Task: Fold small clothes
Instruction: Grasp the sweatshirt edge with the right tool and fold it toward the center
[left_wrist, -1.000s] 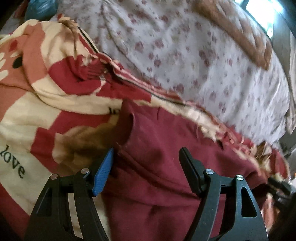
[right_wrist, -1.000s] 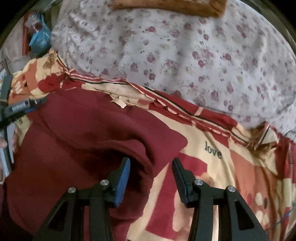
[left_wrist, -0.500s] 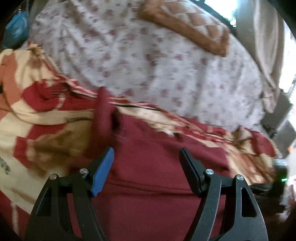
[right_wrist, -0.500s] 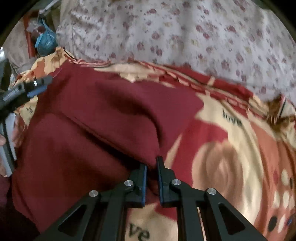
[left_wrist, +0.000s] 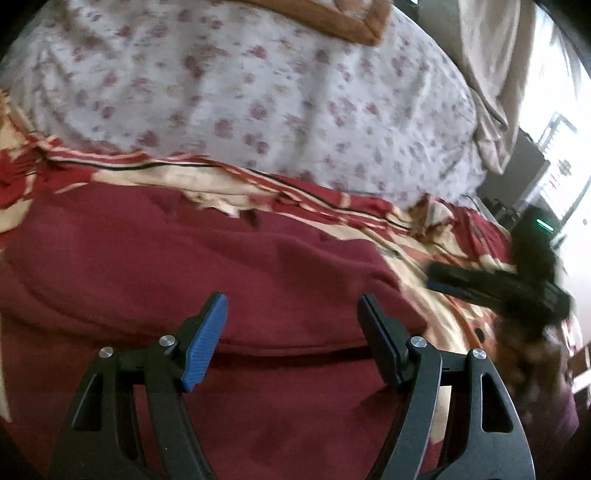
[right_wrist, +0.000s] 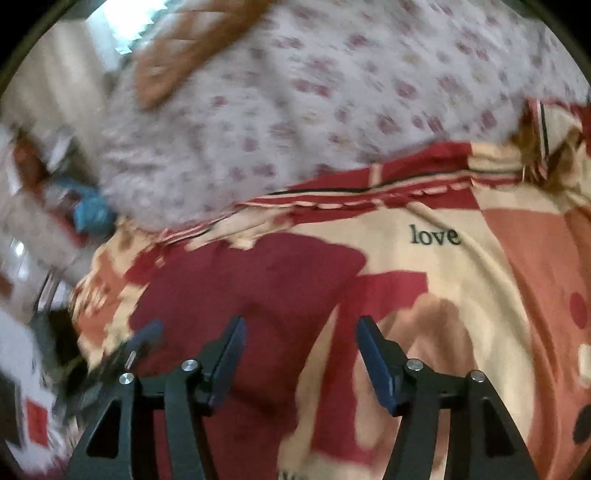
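Observation:
A dark red garment (left_wrist: 192, 266) lies folded over on the red and cream "love" blanket (left_wrist: 436, 236). My left gripper (left_wrist: 291, 314) is open just above the garment's folded edge, holding nothing. In the right wrist view the garment (right_wrist: 258, 280) lies ahead and left of my right gripper (right_wrist: 299, 332), which is open and empty above the blanket (right_wrist: 461, 258). The right gripper also shows blurred in the left wrist view (left_wrist: 491, 284), to the right of the garment. The left gripper shows blurred at the lower left of the right wrist view (right_wrist: 144, 339).
A white floral bedsheet (left_wrist: 258, 96) covers the bed beyond the blanket, with a brown quilted pillow (left_wrist: 332, 18) at the far end. A beige curtain (left_wrist: 491, 66) and a bright window are at the right. A blue bag (right_wrist: 88, 214) lies off the bed's left side.
My right gripper, which was shut on the garment's edge half a second ago, has opened, let go and pulled back to the right. The garment's side now lies folded over. My left gripper stayed open.

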